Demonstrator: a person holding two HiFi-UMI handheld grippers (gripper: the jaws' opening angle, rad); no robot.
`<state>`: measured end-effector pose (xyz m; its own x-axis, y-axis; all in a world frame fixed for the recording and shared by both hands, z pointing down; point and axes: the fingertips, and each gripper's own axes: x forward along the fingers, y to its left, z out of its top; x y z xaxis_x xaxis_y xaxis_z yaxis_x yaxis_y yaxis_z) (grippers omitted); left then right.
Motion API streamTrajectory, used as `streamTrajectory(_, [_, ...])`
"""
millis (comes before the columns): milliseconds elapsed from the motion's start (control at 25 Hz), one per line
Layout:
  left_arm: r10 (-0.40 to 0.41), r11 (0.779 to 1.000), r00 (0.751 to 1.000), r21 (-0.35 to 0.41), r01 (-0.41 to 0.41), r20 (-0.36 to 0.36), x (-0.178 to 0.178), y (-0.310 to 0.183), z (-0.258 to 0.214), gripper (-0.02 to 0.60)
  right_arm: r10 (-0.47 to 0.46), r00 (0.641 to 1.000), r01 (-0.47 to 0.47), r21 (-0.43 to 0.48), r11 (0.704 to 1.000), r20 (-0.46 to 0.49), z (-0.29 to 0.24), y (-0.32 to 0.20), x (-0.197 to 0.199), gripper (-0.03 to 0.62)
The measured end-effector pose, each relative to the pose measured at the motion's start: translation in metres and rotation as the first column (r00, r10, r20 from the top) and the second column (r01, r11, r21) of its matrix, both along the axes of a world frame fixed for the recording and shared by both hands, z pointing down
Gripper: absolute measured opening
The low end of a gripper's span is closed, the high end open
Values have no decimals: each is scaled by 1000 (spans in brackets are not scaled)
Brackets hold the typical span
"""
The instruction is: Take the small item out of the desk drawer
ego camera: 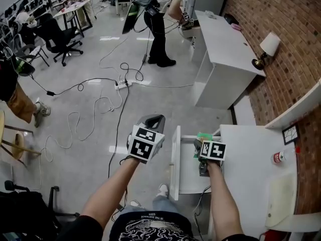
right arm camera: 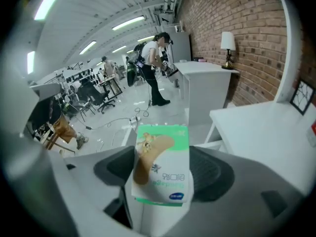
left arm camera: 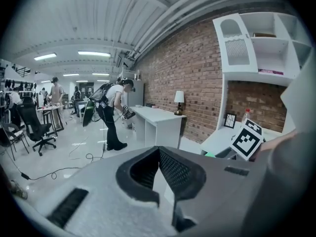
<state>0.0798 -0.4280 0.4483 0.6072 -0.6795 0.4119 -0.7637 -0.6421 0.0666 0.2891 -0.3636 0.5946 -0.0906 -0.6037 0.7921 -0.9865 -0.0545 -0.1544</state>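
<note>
My right gripper (ego camera: pixel 200 145) is shut on a small green-and-white box (ego camera: pixel 203 136) and holds it above the open white desk drawer (ego camera: pixel 175 164). The right gripper view shows the box (right arm camera: pixel 165 152) upright between the two black pads, an adhesive bandage pictured on its face, with the gripper (right arm camera: pixel 163 177) closed around its lower part. My left gripper (ego camera: pixel 152 120) hangs over the floor to the left of the drawer front. In its own view the left gripper (left arm camera: pixel 158 152) has its pad tips together and nothing between them.
The white desk top (ego camera: pixel 251 169) lies to the right of the drawer, with a red-capped bottle (ego camera: pixel 279 157) and a small picture frame (ego camera: pixel 291 133) near the brick wall. Cables and a power strip (ego camera: pixel 123 84) cross the floor. A person (ego camera: pixel 160 19) bends at a second white desk (ego camera: pixel 223 49).
</note>
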Motion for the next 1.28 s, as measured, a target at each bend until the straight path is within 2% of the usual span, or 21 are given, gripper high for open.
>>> streamTrajectory(240, [-9, 999, 1000, 40, 9, 1, -15, -2, -33, 5, -55, 998, 57, 154, 987, -14, -75, -30, -29, 347])
streamTrajectory(520, [-36, 995, 999, 89, 36, -3, -33, -2, -67, 5, -118, 993, 121, 307, 944, -26, -153, -49, -66, 345])
streamTrajectory(800, [-66, 988, 998, 140, 67, -9, -55, -1, -99, 5, -192, 980, 195, 459, 867, -52, -228, -55, -108, 347])
streamTrajectory(1280, [-134, 965, 990, 221, 139, -40, -81, 2, -145, 5, -259, 961, 260, 618, 742, -93, -306, -47, -146, 347])
